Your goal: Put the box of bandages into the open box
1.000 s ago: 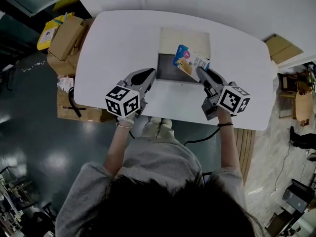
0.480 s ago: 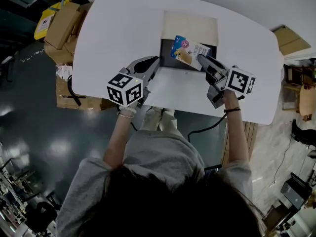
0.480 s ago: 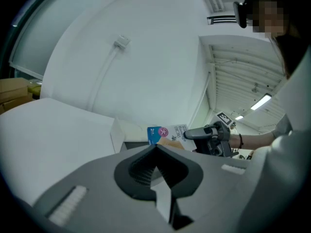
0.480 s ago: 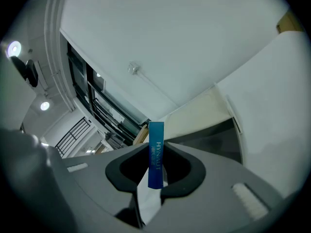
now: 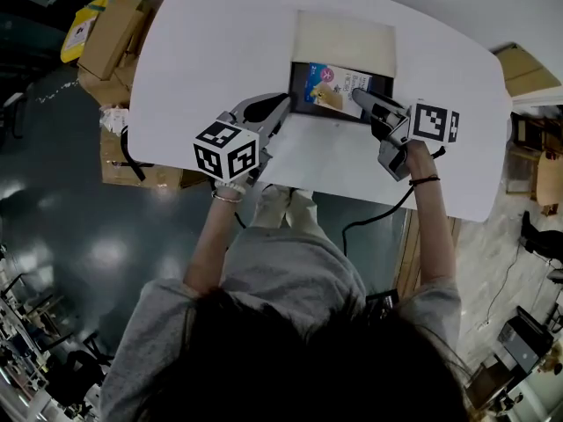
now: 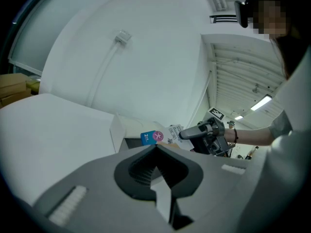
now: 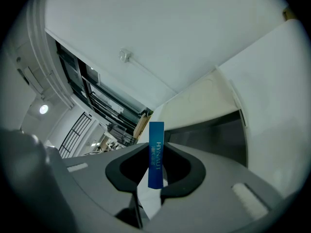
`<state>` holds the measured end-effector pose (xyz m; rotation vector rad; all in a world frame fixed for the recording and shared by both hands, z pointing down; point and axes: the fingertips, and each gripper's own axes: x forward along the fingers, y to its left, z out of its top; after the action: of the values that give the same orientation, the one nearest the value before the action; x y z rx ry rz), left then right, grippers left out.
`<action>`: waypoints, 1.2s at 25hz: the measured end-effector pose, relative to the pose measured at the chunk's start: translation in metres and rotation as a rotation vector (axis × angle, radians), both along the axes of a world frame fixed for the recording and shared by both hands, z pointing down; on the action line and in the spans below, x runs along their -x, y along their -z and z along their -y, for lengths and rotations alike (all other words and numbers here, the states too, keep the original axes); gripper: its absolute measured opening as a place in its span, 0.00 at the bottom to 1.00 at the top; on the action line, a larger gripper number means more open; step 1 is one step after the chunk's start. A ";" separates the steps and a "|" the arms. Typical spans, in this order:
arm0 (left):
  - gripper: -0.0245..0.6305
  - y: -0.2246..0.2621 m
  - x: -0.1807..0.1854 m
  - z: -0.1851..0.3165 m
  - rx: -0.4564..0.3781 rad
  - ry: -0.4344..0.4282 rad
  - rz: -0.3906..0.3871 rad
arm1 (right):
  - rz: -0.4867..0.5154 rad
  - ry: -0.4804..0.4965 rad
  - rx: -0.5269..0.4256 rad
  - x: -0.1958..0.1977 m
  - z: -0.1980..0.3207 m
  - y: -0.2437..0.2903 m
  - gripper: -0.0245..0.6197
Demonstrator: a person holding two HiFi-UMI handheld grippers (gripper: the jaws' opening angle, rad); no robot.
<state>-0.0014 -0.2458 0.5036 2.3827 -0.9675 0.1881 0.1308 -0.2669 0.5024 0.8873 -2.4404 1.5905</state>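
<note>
The box of bandages (image 5: pixel 331 84), blue, white and tan, hangs tilted over the dark inside of the open box (image 5: pixel 303 104), whose pale flap (image 5: pixel 343 38) lies back on the white table (image 5: pixel 211 51). My right gripper (image 5: pixel 356 96) is shut on its right end. In the right gripper view the bandage box (image 7: pixel 156 135) shows edge-on as a blue strip between the jaws of the right gripper (image 7: pixel 156 153), with the open box (image 7: pixel 214 130) just ahead. My left gripper (image 5: pixel 280 105) rests shut and empty by the open box's near left corner. From the left gripper (image 6: pixel 156 148) I see the bandage box (image 6: pixel 160 136).
Cardboard cartons (image 5: pixel 110 47) and a yellow package (image 5: pixel 77 32) are stacked on the floor left of the table. More flattened cardboard (image 5: pixel 526 69) lies at the right. The table's near edge (image 5: pixel 352 196) runs just behind both grippers.
The right gripper has carried the bandage box left and down, from above the open box's right rim to over its dark inside. The left gripper has stayed by the box's corner.
</note>
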 end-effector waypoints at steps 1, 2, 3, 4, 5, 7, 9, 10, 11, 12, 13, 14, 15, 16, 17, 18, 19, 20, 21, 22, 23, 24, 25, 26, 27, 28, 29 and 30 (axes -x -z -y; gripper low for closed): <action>0.03 0.000 -0.001 0.000 0.002 0.000 0.000 | 0.001 0.025 -0.004 0.003 0.000 0.001 0.18; 0.03 -0.001 -0.001 0.000 0.003 -0.001 0.000 | -0.001 0.043 0.000 0.005 0.001 0.000 0.18; 0.03 -0.001 -0.002 0.000 0.005 -0.001 0.000 | -0.010 0.043 0.026 0.004 0.001 -0.004 0.18; 0.03 -0.001 -0.002 0.000 0.006 -0.001 0.000 | -0.021 0.036 0.061 0.002 0.002 -0.009 0.18; 0.03 -0.002 -0.002 0.000 0.008 -0.002 0.001 | -0.031 0.032 0.091 0.000 0.002 -0.014 0.18; 0.03 -0.002 -0.003 0.000 0.010 -0.003 0.001 | -0.044 0.033 0.131 0.000 0.004 -0.020 0.18; 0.03 -0.002 -0.003 0.000 0.011 -0.005 0.002 | -0.054 0.034 0.163 0.001 0.004 -0.024 0.18; 0.03 -0.002 -0.003 0.000 0.012 -0.004 0.002 | -0.058 0.034 0.178 0.001 0.005 -0.025 0.18; 0.03 -0.002 -0.004 0.000 0.013 -0.004 0.002 | -0.061 0.035 0.192 0.001 0.005 -0.026 0.18; 0.03 -0.002 -0.004 0.000 0.014 -0.004 0.001 | -0.063 0.036 0.204 0.001 0.006 -0.028 0.18; 0.03 -0.003 -0.004 0.000 0.015 -0.004 0.001 | -0.066 0.037 0.214 0.001 0.006 -0.030 0.18; 0.03 -0.004 -0.004 0.000 0.016 -0.004 0.000 | -0.070 0.038 0.224 0.001 0.006 -0.032 0.18; 0.03 -0.005 -0.004 0.000 0.016 -0.004 0.000 | -0.076 0.037 0.234 0.001 0.006 -0.034 0.18; 0.03 -0.005 -0.004 -0.001 0.017 -0.005 -0.001 | -0.082 0.036 0.244 0.001 0.005 -0.037 0.18; 0.03 -0.006 -0.004 -0.001 0.017 -0.005 -0.002 | -0.085 0.035 0.254 0.001 0.005 -0.039 0.18; 0.03 -0.006 -0.003 -0.001 0.018 -0.004 -0.003 | -0.084 0.033 0.264 0.001 0.006 -0.040 0.18; 0.03 -0.006 -0.003 -0.001 0.018 -0.004 -0.003 | -0.082 0.031 0.273 0.000 0.006 -0.041 0.18; 0.03 -0.006 -0.004 -0.001 0.018 -0.004 -0.004 | -0.080 0.028 0.283 0.000 0.007 -0.042 0.18; 0.03 -0.006 -0.004 -0.001 0.019 -0.004 -0.004 | -0.078 0.025 0.294 -0.001 0.008 -0.043 0.18; 0.03 -0.006 -0.004 0.000 0.019 -0.004 -0.004 | -0.077 0.023 0.305 -0.001 0.008 -0.044 0.18; 0.03 -0.005 -0.004 0.000 0.018 -0.004 -0.004 | -0.078 0.023 0.314 -0.001 0.009 -0.044 0.18; 0.03 -0.005 -0.003 0.000 0.017 -0.004 -0.003 | -0.083 0.024 0.322 -0.001 0.009 -0.045 0.18; 0.03 -0.006 -0.003 0.001 0.016 -0.005 -0.003 | -0.089 0.023 0.330 -0.001 0.008 -0.045 0.18; 0.03 -0.006 -0.003 0.002 0.016 -0.006 -0.003 | -0.093 0.021 0.337 0.000 0.008 -0.045 0.18; 0.03 -0.006 -0.003 0.002 0.015 -0.007 -0.002 | -0.090 0.022 0.339 0.000 0.009 -0.046 0.18; 0.03 -0.006 -0.003 0.003 0.014 -0.008 -0.002 | -0.086 0.023 0.339 0.000 0.010 -0.048 0.19; 0.03 -0.006 -0.003 0.003 0.013 -0.009 -0.002 | -0.086 0.024 0.341 0.000 0.011 -0.049 0.19; 0.03 -0.005 -0.003 0.003 0.012 -0.009 -0.002 | -0.092 0.024 0.345 0.000 0.011 -0.051 0.19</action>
<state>0.0014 -0.2487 0.5090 2.3769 -0.9522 0.1945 0.1310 -0.2775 0.5533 0.8441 -2.0206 1.8399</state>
